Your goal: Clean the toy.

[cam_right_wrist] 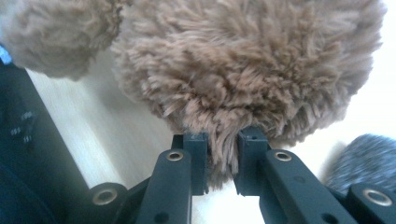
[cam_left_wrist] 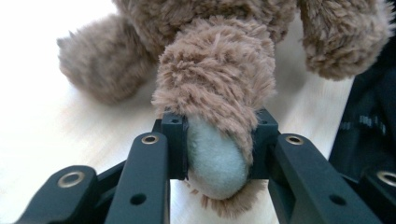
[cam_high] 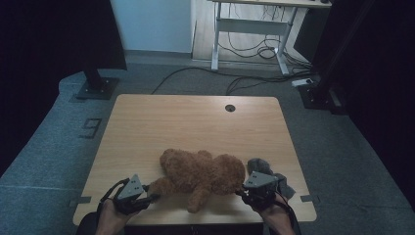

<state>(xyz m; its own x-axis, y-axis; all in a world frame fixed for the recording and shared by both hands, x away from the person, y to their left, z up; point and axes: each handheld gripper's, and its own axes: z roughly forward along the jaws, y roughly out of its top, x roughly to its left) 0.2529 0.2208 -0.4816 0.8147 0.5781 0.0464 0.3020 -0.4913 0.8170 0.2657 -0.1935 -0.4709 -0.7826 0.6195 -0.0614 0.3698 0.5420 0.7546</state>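
Observation:
A brown teddy bear lies on the wooden table near its front edge. My left gripper comes in from the bear's left. In the left gripper view my left gripper is shut on the bear's paw, its pads pressing the sides of the pale sole. My right gripper sits at the bear's right end. The right gripper view shows my right gripper shut on a tuft of fur at the bear's head.
A grey fuzzy cloth lies just right of the bear, beside my right gripper. The table has a cable hole at its far edge. Black stand bases rest on the floor beyond, with a desk and cables behind.

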